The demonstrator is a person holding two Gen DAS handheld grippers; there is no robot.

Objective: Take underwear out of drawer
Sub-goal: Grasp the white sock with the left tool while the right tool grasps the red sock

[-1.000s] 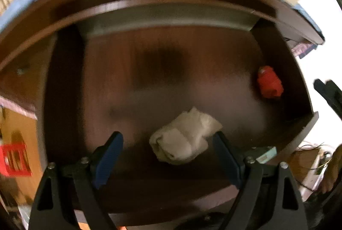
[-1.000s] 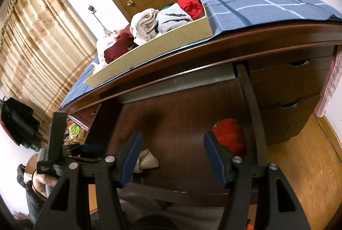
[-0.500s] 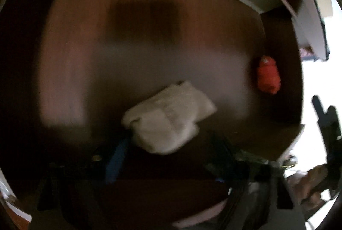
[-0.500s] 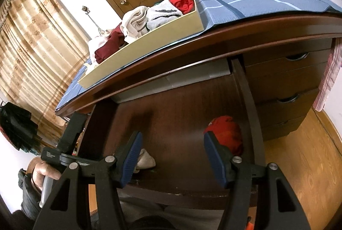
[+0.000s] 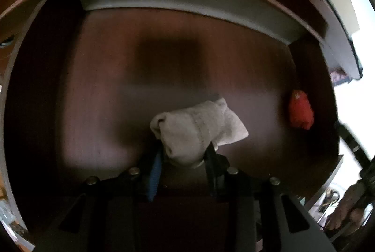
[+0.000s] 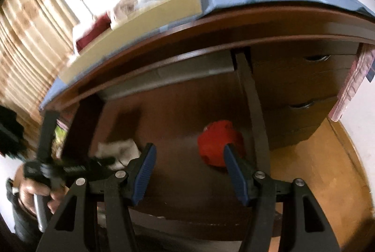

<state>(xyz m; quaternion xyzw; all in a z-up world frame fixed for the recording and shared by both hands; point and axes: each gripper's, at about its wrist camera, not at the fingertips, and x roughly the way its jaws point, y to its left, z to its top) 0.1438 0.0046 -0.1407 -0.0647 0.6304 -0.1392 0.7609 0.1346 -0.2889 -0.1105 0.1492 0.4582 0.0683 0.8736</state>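
We're most of the way there: the tan box (image 6: 131, 24) up top already holds several rolled pairs, and only two are left in the drawer (image 5: 164, 60). Our left gripper (image 5: 182, 158) has just closed on the white underwear (image 5: 199, 127) (still down in the drawer). The right gripper (image 6: 189, 172) hangs half-open and empty by the red underwear (image 6: 218, 142).

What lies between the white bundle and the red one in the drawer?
Nothing: bare drawer floor separates the white bundle from the red bundle, clearest in the left wrist view.
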